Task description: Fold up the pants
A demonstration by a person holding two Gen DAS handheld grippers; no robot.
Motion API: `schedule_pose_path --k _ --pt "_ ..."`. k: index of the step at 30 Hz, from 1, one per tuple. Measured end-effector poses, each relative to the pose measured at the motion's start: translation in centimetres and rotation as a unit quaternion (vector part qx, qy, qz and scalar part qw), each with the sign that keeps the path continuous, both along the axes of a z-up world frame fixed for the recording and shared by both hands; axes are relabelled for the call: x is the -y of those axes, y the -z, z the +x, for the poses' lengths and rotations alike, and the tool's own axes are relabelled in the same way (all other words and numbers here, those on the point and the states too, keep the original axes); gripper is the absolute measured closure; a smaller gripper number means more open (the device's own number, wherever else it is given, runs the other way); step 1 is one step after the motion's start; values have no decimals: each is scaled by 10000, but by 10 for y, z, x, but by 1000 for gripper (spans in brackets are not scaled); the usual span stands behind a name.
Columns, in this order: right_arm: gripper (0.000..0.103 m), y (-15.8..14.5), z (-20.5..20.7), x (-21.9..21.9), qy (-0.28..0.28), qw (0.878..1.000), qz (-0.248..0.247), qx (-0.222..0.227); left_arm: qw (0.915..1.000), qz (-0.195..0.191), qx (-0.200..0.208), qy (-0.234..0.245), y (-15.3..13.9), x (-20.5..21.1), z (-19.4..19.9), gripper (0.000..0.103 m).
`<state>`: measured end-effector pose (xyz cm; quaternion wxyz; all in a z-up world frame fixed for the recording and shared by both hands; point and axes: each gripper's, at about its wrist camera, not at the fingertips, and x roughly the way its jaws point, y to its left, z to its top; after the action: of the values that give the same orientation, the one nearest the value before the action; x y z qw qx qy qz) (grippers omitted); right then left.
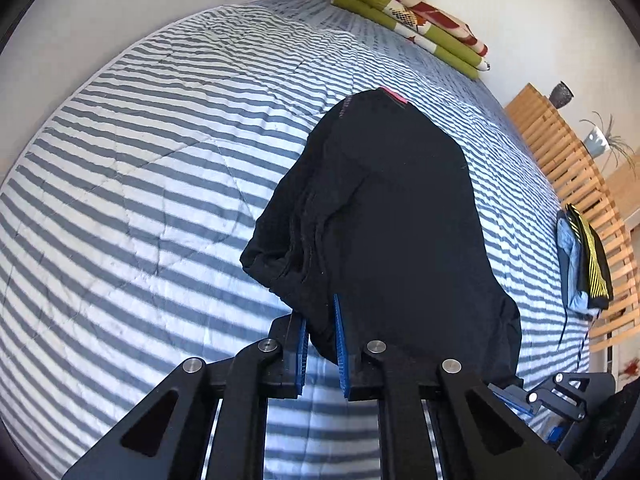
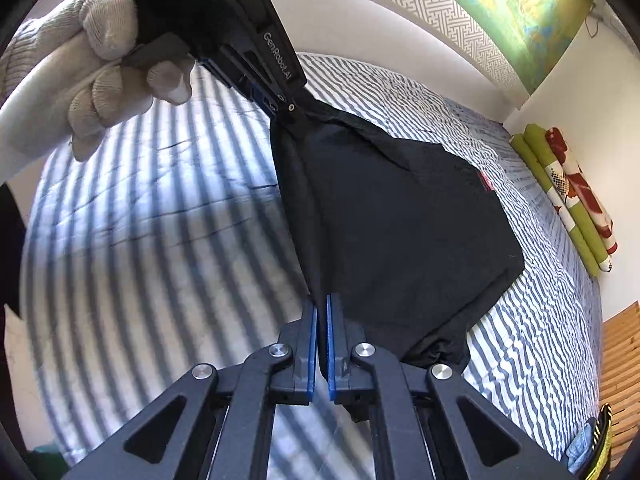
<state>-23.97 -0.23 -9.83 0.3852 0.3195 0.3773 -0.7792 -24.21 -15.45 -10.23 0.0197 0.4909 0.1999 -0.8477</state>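
Black fabric pants (image 1: 392,216) hang folded over above a blue-and-white striped quilted bedspread (image 1: 160,160), held up along one edge by both grippers. Left gripper (image 1: 320,320), black frame with blue ribbed pads, is clamped on a bunched, layered corner of the cloth; a thick wad of fabric sits between its pads, so the jaws stand somewhat apart. Right gripper (image 2: 322,312), same build, is pinched nearly closed on a thin edge of the pants at the other corner. In the right wrist view the left gripper (image 2: 290,110) shows at upper left, gripped by a hand in a white knit glove (image 2: 92,64), with the cloth stretched taut between the two tools. A small red label (image 2: 485,181) sits on the far part of the garment. The far end of the pants appears to rest on the bedspread.

Folded green, red and white floral blanket (image 1: 416,20) lies at the far edge of the bed. Small pile of clothes, light blue with a yellow-and-black striped piece (image 1: 584,260), sits near a wooden slatted frame (image 1: 568,152).
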Motion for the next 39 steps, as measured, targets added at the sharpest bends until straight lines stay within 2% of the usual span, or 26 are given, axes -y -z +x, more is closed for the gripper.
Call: schedule_pose_path --k 5,11,16,18,20,22,25,28,31,33,35,37,39 --pt "99 -19 57 -21 -308 9992 -44 259 10000 -19 43 73 -28 -11 87 93" --pt "99 -40 144 -46 -789 9932 -128 842 9996 -5 237 137 -42 -37 205 94" --pt "99 -26 192 -55 -1001 9899 -14 1008 9955 -23 820 468 -25 -48 258 88" --pt "99 -20 197 -54 -982 9904 23 973 9951 39 834 531 -32 -43 274 88" --pt "99 -19 194 -55 -876 9909 -36 1026 9955 -88 674 664 -49 -38 279 88" --pt "99 -22 196 -57 -820 9910 -107 1056 9947 -321 513 833 -67 -36 277 88" --pt "100 -23 194 -54 -799 9908 -135 1082 9926 -606 76 1050 -95 -31 248 88" --pt "100 -25 201 -50 -814 9906 -133 1094 9848 -288 -71 1709 -92 -35 192 88" --pt "100 -32 196 -51 -728 9891 -247 1257 9736 -218 141 2268 -60 -49 147 88" --pt "100 -41 189 -55 -662 9879 -360 1354 9671 -305 502 2475 -25 -56 114 88" --pt "100 -50 180 -58 -589 9871 -450 1418 9614 -280 989 2551 11 -58 99 89" --pt "100 -61 168 -61 -504 9859 -584 1485 9588 71 1265 2541 34 -46 90 92" --pt "100 -72 150 -65 -392 9852 -715 1509 9620 470 1153 2430 30 -32 83 91"
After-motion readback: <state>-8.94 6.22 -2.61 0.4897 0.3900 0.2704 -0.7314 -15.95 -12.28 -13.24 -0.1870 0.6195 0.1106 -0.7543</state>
